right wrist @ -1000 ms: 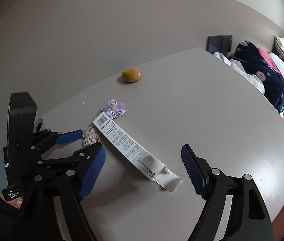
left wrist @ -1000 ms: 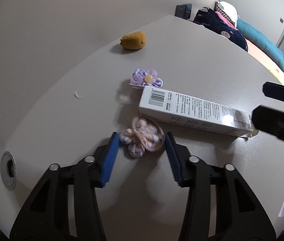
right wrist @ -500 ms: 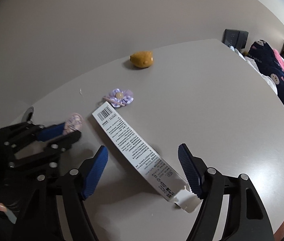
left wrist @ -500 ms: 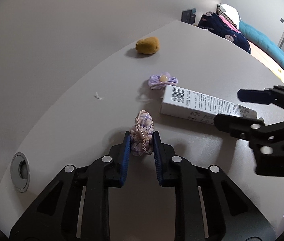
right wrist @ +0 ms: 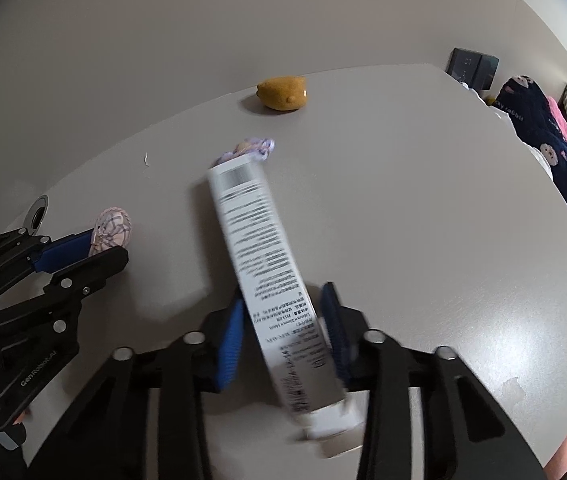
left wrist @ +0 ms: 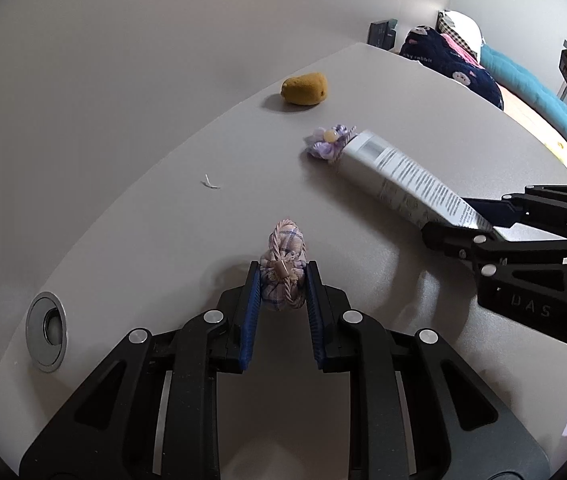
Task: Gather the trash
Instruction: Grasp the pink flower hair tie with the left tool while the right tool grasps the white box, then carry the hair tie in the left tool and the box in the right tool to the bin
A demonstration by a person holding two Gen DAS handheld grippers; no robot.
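My left gripper (left wrist: pixel 282 269) is shut on a pink plaid fabric scrunchie (left wrist: pixel 285 240), which stands on edge between its blue pads on the grey table (left wrist: pixel 163 240). The right wrist view shows that same gripper (right wrist: pixel 95 246) and scrunchie (right wrist: pixel 113 224) at the left. A long white printed box (right wrist: pixel 259 232) lies between the pads of my right gripper (right wrist: pixel 283 296), whose jaws are closing and press on its near end. The box (left wrist: pixel 399 176) is blurred; its far end touches a purple flower hair clip (left wrist: pixel 325 144). The right gripper (left wrist: pixel 449 218) enters the left wrist view from the right.
A yellow-brown lump (left wrist: pixel 305 88) sits near the table's far edge by the wall. A small white scrap (left wrist: pixel 210 184) lies left of centre. A metal cable grommet (left wrist: pixel 45 326) is set into the near-left corner. Dark bedding and pillows (left wrist: pixel 455 68) lie beyond the table.
My left gripper shut on the scrunchie and stood it on edge. My right gripper came down over the box's near end and shut on it; the box swung round against the flower clip.
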